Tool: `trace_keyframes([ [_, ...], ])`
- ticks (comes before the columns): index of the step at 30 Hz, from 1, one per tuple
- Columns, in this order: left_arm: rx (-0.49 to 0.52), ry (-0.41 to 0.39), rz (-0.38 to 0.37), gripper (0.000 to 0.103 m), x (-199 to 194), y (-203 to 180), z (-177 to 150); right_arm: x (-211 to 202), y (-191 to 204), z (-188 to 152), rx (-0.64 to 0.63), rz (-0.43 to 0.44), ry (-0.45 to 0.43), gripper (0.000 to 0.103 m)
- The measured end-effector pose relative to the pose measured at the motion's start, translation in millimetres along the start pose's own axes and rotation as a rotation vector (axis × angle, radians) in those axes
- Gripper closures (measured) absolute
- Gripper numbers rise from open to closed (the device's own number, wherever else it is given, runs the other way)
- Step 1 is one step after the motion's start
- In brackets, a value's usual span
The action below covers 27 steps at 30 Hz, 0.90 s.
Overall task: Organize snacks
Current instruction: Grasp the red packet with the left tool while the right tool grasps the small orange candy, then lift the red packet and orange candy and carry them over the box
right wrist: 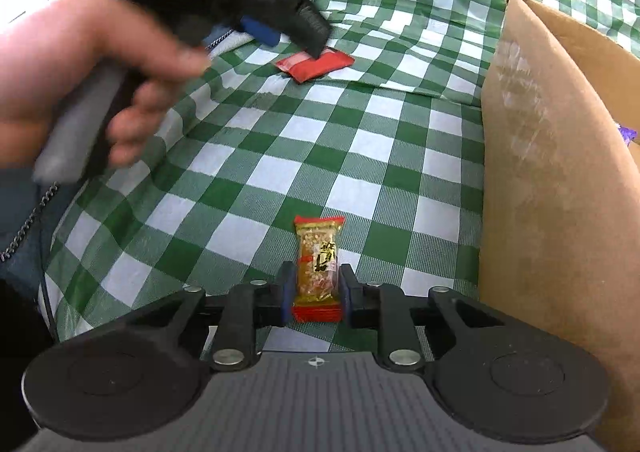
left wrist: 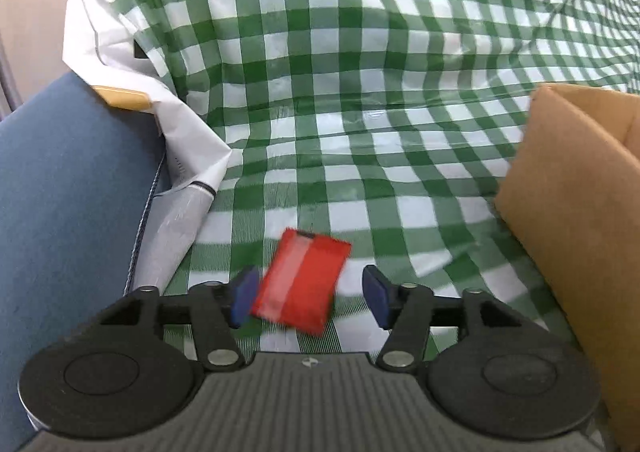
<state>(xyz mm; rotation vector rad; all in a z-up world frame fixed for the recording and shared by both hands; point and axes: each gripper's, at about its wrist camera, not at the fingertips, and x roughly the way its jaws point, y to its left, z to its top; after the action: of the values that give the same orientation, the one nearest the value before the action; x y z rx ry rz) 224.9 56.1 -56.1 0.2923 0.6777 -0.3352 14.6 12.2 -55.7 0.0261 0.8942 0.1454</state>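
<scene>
Bright daylight, fisheye-bent edges, blurred hand (right wrist: 80,83) – soft shadows

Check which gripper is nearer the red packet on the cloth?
Left. The left gripper has the red packet between its open pads. The right gripper is nearer the person, shut on the yellow snack bar.

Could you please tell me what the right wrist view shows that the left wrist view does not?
Only the right wrist view shows the yellow snack bar clamped in the right gripper, and the person's hand holding the left gripper's handle.

Only the left wrist view shows the left gripper from behind, jaws open, with the red packet lying loose between them, plus a blue cushion.

Both show the red packet, the green checked cloth and the cardboard box.
</scene>
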Motion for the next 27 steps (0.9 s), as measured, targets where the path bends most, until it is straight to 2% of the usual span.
trace_keyframes([
  [2,-0.022,0.015,0.000,0.033,15.3,2.4,3.3,-0.6,-1.0,-0.2,0.000,-0.002,-0.001,0.078],
  [7,-0.034,0.082,0.001,0.033,42.9,4.6,-3.2,2.0,-0.3,0.2,-0.011,0.000,0.001,0.078],
  [8,-0.035,0.080,-0.004,0.037,44.2,5.2,-5.5,2.5,0.0,0.2,-0.014,0.000,0.000,0.077],
  [9,-0.047,0.073,-0.018,0.049,43.5,6.9,-6.7,2.7,0.1,0.1,-0.018,0.001,-0.001,0.077],
  [12,-0.062,0.071,-0.002,0.055,37.2,8.4,-6.3,2.0,-0.2,-0.6,-0.021,0.004,-0.007,0.079],
  [19,-0.090,0.011,0.004,0.056,-17.5,10.3,-8.7,-4.1,-0.9,-0.7,-0.009,0.006,-0.033,0.081],
  [24,-0.138,-0.031,-0.002,0.056,-77.9,6.7,-22.1,-22.4,6.0,-0.4,-0.043,0.012,-0.098,0.085],
  [27,-0.134,-0.049,0.008,0.056,-113.9,-1.6,-31.2,-35.2,9.3,-0.6,-0.060,0.015,-0.152,0.086],
])
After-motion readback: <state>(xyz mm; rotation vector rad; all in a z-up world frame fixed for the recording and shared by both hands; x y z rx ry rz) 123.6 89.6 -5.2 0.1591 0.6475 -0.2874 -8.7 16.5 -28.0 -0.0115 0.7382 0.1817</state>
